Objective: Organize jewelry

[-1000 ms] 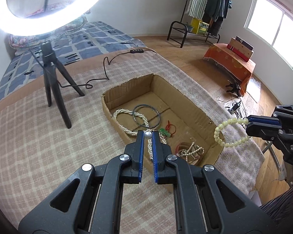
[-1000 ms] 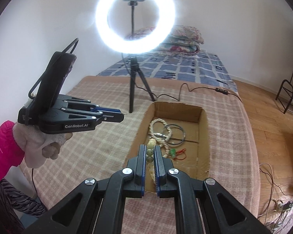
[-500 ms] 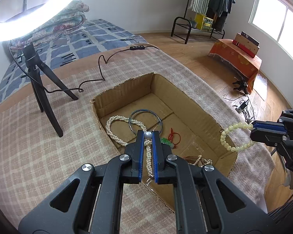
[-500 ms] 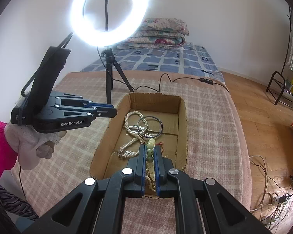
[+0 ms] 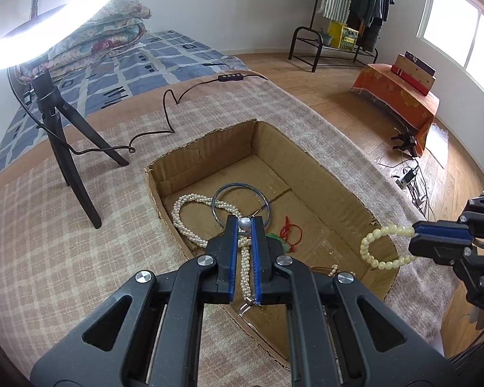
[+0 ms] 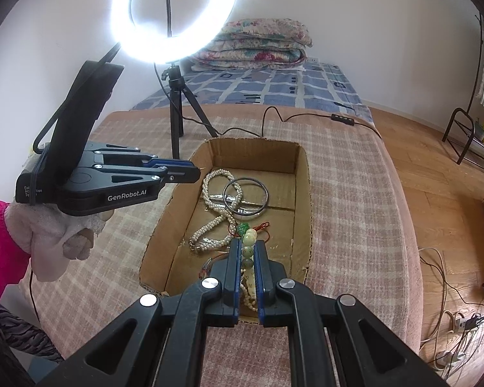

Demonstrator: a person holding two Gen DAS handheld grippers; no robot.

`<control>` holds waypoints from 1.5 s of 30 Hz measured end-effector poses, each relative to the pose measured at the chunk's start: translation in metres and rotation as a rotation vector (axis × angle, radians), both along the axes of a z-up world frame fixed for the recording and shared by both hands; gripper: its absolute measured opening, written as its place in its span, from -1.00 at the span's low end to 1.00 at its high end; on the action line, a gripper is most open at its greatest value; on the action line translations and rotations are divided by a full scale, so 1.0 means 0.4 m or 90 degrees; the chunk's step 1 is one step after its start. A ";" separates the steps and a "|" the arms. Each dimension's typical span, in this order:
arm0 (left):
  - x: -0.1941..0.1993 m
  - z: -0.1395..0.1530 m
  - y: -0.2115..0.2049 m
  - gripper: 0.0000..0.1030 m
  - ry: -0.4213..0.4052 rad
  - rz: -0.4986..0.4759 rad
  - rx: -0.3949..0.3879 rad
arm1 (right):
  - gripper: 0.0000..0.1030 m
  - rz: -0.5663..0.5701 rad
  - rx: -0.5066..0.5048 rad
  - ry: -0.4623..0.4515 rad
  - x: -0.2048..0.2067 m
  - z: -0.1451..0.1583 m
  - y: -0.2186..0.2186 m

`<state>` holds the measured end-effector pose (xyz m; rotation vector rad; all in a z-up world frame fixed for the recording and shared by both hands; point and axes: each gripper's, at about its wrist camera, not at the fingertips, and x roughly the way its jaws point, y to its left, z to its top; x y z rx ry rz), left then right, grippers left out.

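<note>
An open cardboard box [image 5: 326,174] [image 6: 303,193] sits on the checked bedspread. In it lie a white pearl necklace [image 5: 190,219] [image 6: 209,190], a metal bangle [image 5: 240,190] [image 6: 246,200], a red cord [image 5: 292,230] and a green bead piece [image 6: 242,228]. My left gripper [image 5: 244,224] [image 6: 193,171] is shut on a small silver pearl bead above the box's near-left side. My right gripper [image 6: 247,242] [image 5: 413,238] is shut on a pale green bead bracelet [image 5: 382,246] [image 6: 248,248], held over the box's near end.
A ring light on a black tripod [image 5: 64,148] [image 6: 177,109] stands on the bed beyond the box, its cable [image 5: 167,119] trailing across the spread. Folded quilts [image 6: 258,42] lie at the back. The bed edge drops to a wooden floor [image 6: 451,193] on the right.
Both grippers have moved in closer over the box, each still holding its piece. The bracelet hangs nearer the box's near edge.
</note>
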<state>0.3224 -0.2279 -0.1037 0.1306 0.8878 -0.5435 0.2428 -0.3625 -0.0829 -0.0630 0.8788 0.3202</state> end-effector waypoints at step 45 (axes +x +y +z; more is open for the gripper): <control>-0.078 0.127 0.071 0.44 -0.080 0.049 -0.002 | 0.99 -0.023 -0.108 -0.112 -0.087 0.068 0.095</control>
